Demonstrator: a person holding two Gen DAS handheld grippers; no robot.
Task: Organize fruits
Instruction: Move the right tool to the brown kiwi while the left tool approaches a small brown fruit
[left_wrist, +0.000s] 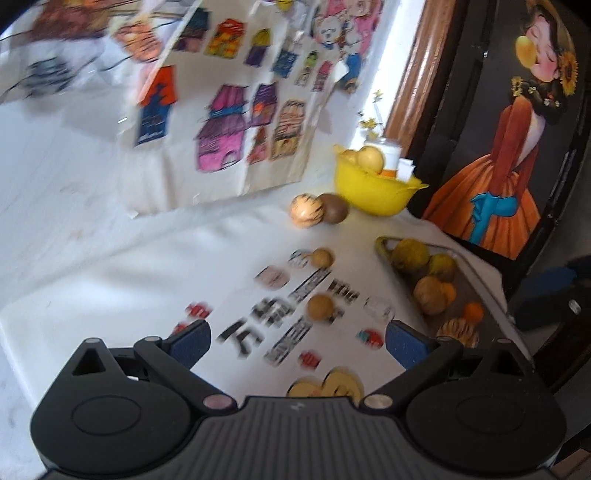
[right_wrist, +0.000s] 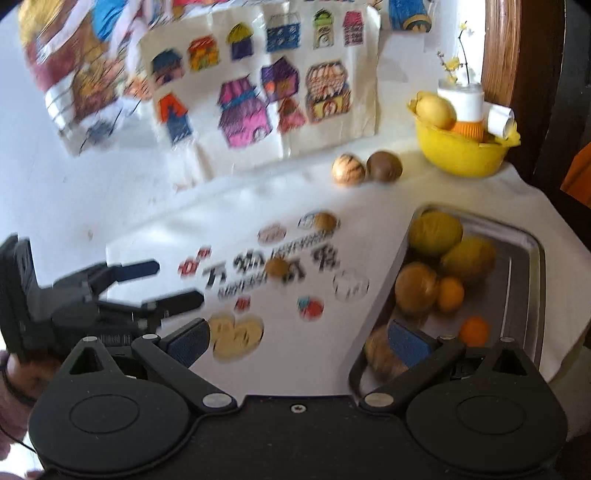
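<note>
I hold both grippers, left (left_wrist: 297, 341) and right (right_wrist: 297, 341), released and empty above the cloth. Fruit fills the metal tray (right_wrist: 524, 258); loose ones (right_wrist: 277, 266) lie nearby. I judge the next move a descent onto one.

Daylight was bright and soft, strongest along the white strip beside the wooden frame (left_wrist: 408, 70) at upper right. The white desk (left_wrist: 110, 266) was nearly washed out. Motion blur smeared both views, so the printed lettering (right_wrist: 273, 269) and wall drawings (right_wrist: 243, 110) were unreadable. Fisheye bending curved the edges, with dark corners. The metal tray (right_wrist: 517, 266) showed dull glare.
</note>
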